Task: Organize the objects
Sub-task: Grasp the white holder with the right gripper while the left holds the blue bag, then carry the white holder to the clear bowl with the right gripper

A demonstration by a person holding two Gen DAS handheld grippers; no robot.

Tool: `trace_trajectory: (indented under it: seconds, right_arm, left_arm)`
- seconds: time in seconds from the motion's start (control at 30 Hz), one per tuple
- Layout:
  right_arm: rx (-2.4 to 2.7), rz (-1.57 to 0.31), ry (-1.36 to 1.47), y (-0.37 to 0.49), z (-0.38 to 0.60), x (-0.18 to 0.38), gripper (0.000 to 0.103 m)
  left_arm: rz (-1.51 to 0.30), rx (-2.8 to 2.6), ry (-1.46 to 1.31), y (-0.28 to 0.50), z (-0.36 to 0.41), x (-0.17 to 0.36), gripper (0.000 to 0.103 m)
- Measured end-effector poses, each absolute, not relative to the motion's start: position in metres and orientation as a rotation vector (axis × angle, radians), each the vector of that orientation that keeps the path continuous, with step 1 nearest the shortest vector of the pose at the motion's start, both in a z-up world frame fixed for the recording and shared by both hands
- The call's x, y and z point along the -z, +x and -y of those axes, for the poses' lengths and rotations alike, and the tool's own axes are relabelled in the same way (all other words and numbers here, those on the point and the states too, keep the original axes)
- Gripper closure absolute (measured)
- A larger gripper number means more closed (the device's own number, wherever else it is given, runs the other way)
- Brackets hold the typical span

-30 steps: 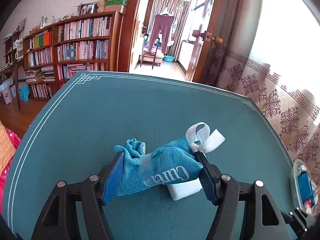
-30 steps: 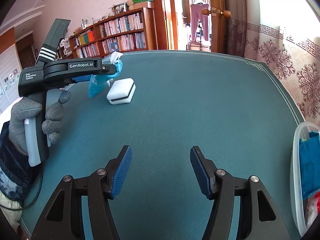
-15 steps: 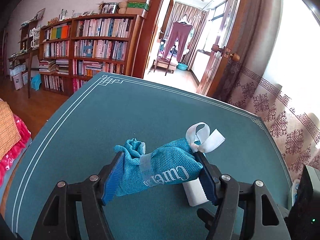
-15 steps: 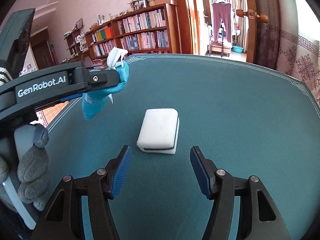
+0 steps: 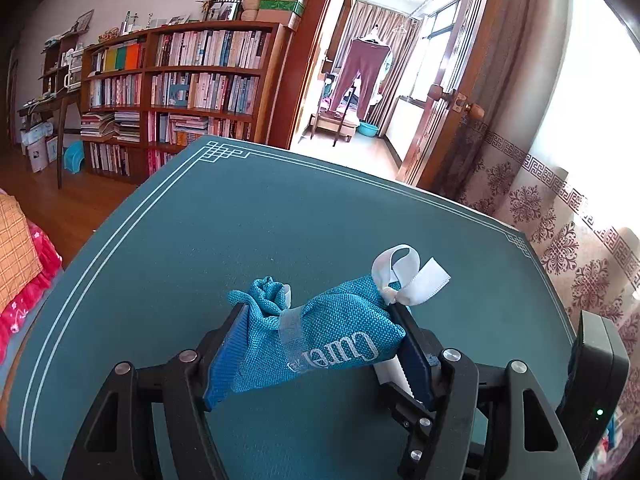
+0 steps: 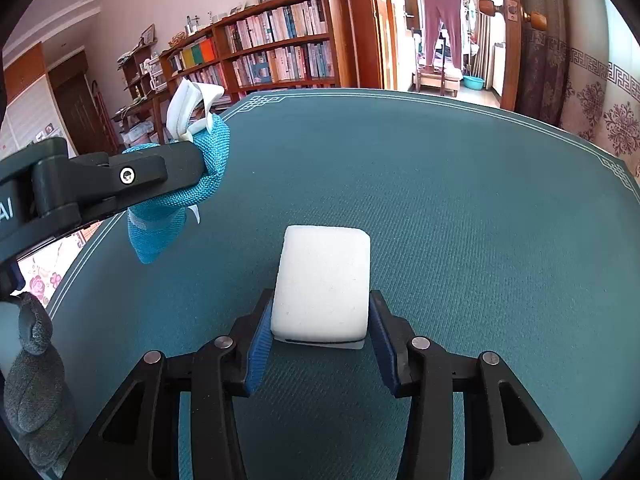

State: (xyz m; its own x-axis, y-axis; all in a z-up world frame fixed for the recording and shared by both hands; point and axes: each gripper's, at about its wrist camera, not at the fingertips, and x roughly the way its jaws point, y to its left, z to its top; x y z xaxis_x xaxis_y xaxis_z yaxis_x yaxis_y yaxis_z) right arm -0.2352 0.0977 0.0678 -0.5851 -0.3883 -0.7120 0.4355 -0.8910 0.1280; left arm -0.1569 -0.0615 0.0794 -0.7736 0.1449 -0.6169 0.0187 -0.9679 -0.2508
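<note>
My left gripper (image 5: 316, 344) is shut on a teal woven pouch (image 5: 320, 340) with a white ribbon bow and holds it above the table. The pouch also shows in the right wrist view (image 6: 176, 196), clamped in the left gripper's black finger. A white rectangular sponge block (image 6: 322, 286) lies on the teal table mat (image 6: 480, 220). My right gripper (image 6: 320, 344) has its blue pads on both sides of the block's near end, closed on it. A sliver of the block shows in the left wrist view (image 5: 394, 372).
The mat (image 5: 240, 240) has a white line border, and its far and left edges drop to a wooden floor. A bookshelf (image 5: 180, 92) and an open doorway stand beyond. A patterned curtain (image 5: 560, 232) hangs at the right. The right gripper's black body (image 5: 592, 376) sits close at the left gripper's right.
My right gripper moved forward to the white block and closed its jaws around it. My left gripper kept hold of the pouch and swung a little to the left.
</note>
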Motion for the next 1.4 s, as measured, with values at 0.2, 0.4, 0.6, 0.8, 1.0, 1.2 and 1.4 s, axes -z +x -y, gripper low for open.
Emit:
trace_trajectory:
  seconds: [0.2, 0.4, 0.6, 0.8, 1.0, 1.2, 1.4]
  right_arm:
    - [2.47, -0.038, 1.061, -0.219, -0.118, -0.077, 0.057]
    - [2.501, 0.0, 1.088, -0.203, -0.141, -0.077, 0.057]
    - [2.532, 0.024, 1.083, -0.182, -0.164, -0.08, 0.057]
    - [2.575, 0.031, 1.069, -0.161, -0.185, -0.084, 0.057]
    - [2.63, 0.017, 1.042, -0.139, -0.205, -0.09, 0.057]
    - [2.674, 0.036, 1.038, -0.121, -0.227, -0.094, 0.057]
    - [2.719, 0.046, 1.042, -0.106, -0.248, -0.094, 0.057]
  left_arm:
    - [0.357, -2.862, -1.038, -0.156, 0.056, -0.078, 0.031]
    - [0.316, -2.848, -1.027, -0.154, 0.045, -0.078, 0.031]
    - [0.258, -2.825, -1.02, -0.149, 0.027, -0.077, 0.031]
    - [0.189, -2.816, -0.996, -0.142, 0.01, -0.078, 0.031]
    - [0.071, -2.835, -0.955, -0.132, -0.01, -0.079, 0.031]
    - [-0.025, -2.821, -0.931, -0.123, -0.03, -0.077, 0.031]
    - [-0.097, -2.803, -0.915, -0.114, -0.044, -0.074, 0.031]
